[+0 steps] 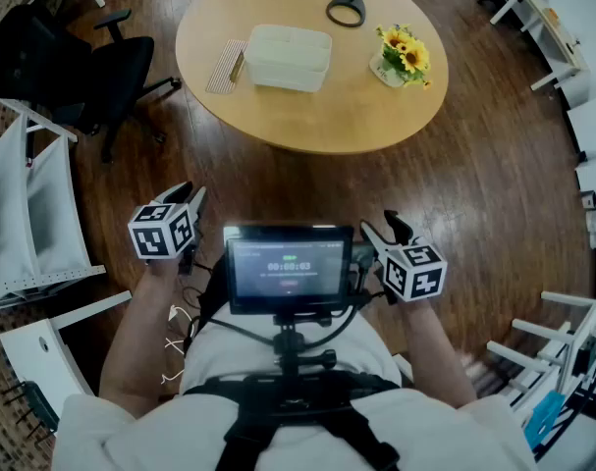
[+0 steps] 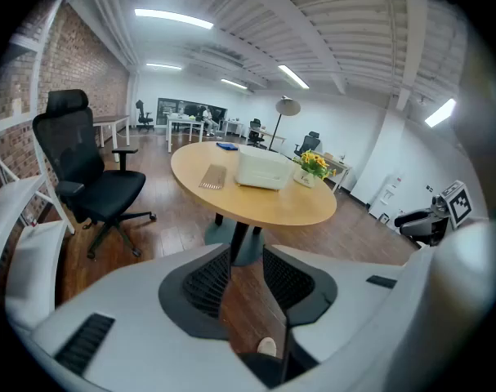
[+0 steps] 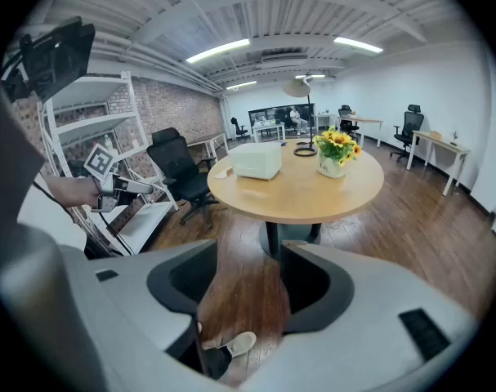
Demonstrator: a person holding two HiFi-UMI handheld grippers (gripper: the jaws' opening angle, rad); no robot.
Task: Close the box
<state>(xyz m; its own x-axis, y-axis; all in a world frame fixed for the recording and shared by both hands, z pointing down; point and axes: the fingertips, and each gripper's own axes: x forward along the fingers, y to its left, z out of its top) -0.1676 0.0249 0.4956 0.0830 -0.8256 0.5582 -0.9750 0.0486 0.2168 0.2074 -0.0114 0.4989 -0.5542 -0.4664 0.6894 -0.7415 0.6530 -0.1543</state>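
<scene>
One box [image 1: 289, 57] sits on the round tabletop [image 1: 327, 116], left of centre. One mat [image 1: 226, 66] lies just beside it at the left edge. One flower pot [image 1: 402, 59] stands near the right edge. Left gripper [image 1: 185, 199] and right gripper [image 1: 386, 230] are held at the waist, well apart from the tabletop. Both sets of fingers are released, with nothing between them.

A round wooden table [image 1: 327, 116] carries a white box [image 1: 289, 57], with a slatted mat [image 1: 226, 66] touching its left side and a pot of yellow flowers [image 1: 402, 59] well to its right. A black office chair [image 1: 101, 72] stands left of the table. The left gripper [image 1: 188, 194] and right gripper [image 1: 384, 228] flank a chest-mounted screen [image 1: 289, 268], well apart from the table.
</scene>
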